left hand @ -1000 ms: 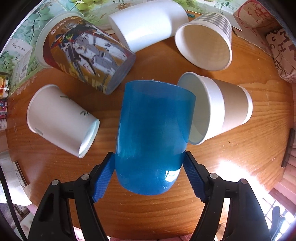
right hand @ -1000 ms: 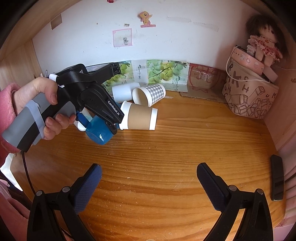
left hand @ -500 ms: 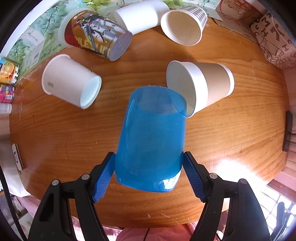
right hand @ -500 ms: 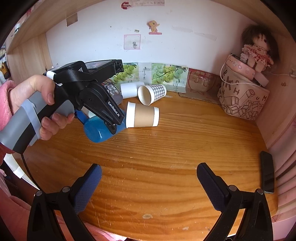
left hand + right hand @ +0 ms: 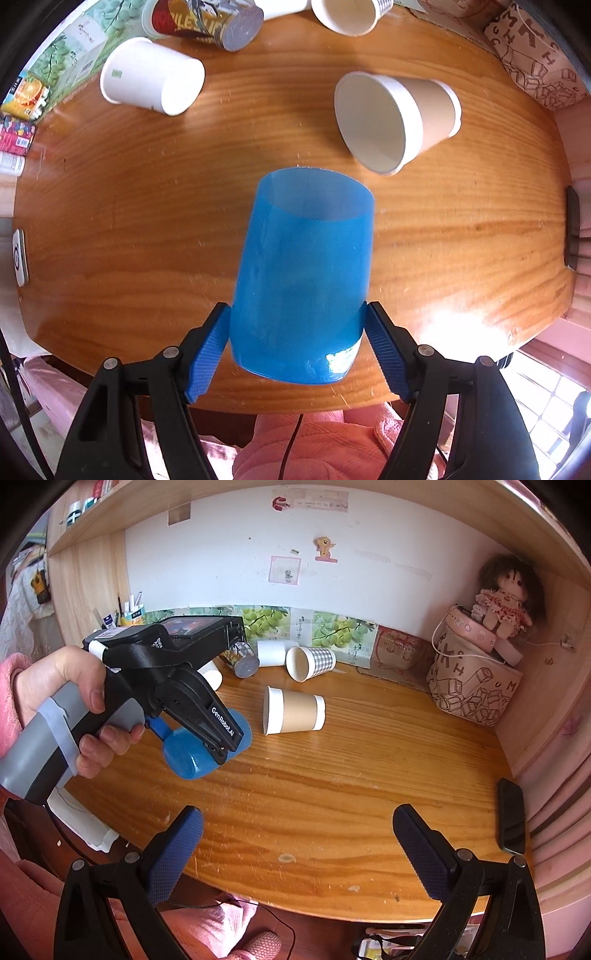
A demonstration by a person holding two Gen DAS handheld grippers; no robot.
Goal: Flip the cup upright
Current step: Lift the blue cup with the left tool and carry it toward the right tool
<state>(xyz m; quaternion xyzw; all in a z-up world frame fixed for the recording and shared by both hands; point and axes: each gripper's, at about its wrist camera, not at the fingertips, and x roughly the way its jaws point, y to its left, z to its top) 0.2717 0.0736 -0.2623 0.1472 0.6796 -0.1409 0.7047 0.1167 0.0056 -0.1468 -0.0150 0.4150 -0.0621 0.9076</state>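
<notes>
Left gripper (image 5: 297,343) clamps blue cup (image 5: 303,280), seemingly airborne only from the right wrist; right gripper (image 5: 295,845) gapes.

In the right wrist view, much of the blue cup (image 5: 199,751) is covered by the black body of the left gripper (image 5: 218,746), and its mouth cannot be seen. The printed cup (image 5: 201,20) and the checked cup (image 5: 347,14) are cut by the top edge of the left wrist view. The white cup (image 5: 211,677) behind the gripper is mostly hidden. The text on the wall papers cannot be read.
</notes>
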